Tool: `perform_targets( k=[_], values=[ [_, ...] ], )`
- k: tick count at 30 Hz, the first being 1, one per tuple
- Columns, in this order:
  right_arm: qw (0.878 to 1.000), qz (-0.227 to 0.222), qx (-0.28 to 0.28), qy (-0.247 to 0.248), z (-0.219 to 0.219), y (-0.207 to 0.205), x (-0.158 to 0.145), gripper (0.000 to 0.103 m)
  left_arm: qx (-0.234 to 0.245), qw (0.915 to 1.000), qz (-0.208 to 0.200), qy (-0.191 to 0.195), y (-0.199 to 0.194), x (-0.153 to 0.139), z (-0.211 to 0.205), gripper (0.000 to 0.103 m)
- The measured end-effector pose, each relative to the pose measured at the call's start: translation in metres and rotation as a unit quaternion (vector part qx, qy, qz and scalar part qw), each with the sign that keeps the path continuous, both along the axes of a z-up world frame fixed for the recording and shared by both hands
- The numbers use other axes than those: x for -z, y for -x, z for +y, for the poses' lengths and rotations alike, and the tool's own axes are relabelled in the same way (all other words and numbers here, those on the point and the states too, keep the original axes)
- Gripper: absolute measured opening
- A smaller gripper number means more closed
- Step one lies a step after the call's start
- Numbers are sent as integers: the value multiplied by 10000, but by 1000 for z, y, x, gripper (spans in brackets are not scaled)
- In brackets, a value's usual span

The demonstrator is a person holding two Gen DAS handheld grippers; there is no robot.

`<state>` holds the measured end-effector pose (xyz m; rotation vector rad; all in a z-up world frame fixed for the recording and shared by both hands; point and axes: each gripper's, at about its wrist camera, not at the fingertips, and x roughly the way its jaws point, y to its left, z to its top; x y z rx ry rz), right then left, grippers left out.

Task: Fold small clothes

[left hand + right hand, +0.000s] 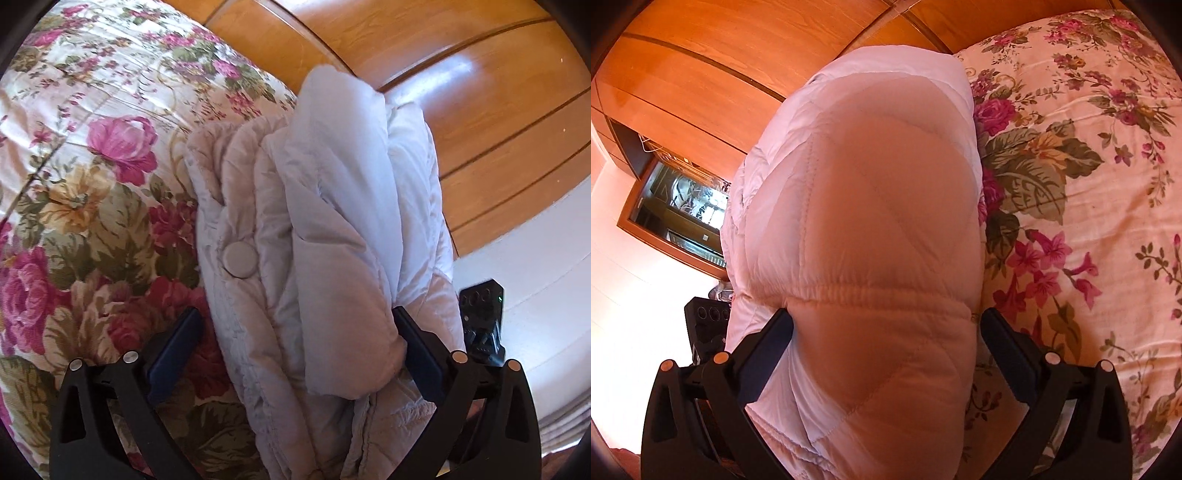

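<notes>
A small white quilted puffer jacket (pixel 314 240) lies bundled in thick folds at the edge of a floral bedspread (pixel 92 155); a round snap button (pixel 239 260) shows on its front. My left gripper (pixel 295 347) is wide open, its fingers (pixel 177 350) standing either side of the bundle's near end. In the right wrist view the same jacket (pixel 871 221) fills the middle, with an elastic cuff or hem seam (pixel 871 291) across it. My right gripper (pixel 886 347) is wide open around the padded end, fingers (pixel 1008 350) beside it.
The floral bedspread (pixel 1089 184) covers the bed. Wooden wardrobe panels (pixel 480 92) stand behind the jacket. The other gripper's black body (pixel 482 321) sits close beside the bundle and shows in the right wrist view too (pixel 705 325). A wood-framed opening (pixel 676 206) sits in a white wall.
</notes>
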<state>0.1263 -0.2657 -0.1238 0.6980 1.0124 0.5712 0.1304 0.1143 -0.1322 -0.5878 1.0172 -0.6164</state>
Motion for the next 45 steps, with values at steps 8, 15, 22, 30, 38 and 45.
perform_targets(
  k=[8,15,22,30,38,45],
  values=[
    [9996,-177,-222,-1,11,-12,3,85,423,9989,131,165,-21,4,-10,99],
    [9983,-516,-247,-52,2,7,-8,65,654,9973,64,332,-12,3,-25,72],
    [9976,-687,-17,65,-2,21,-11,59,780,9963,13,350,3,0,-33,71],
    [9873,-1397,185,730,10,11,-39,52,767,9961,-430,-21,-18,-28,-51,58],
    [9616,-2192,377,1606,15,-21,-53,50,720,9941,-781,-207,-59,-36,-72,53],
    [9322,-2765,618,2253,14,-63,-56,49,554,9887,-1228,-652,-119,-49,-104,48]
  ],
)
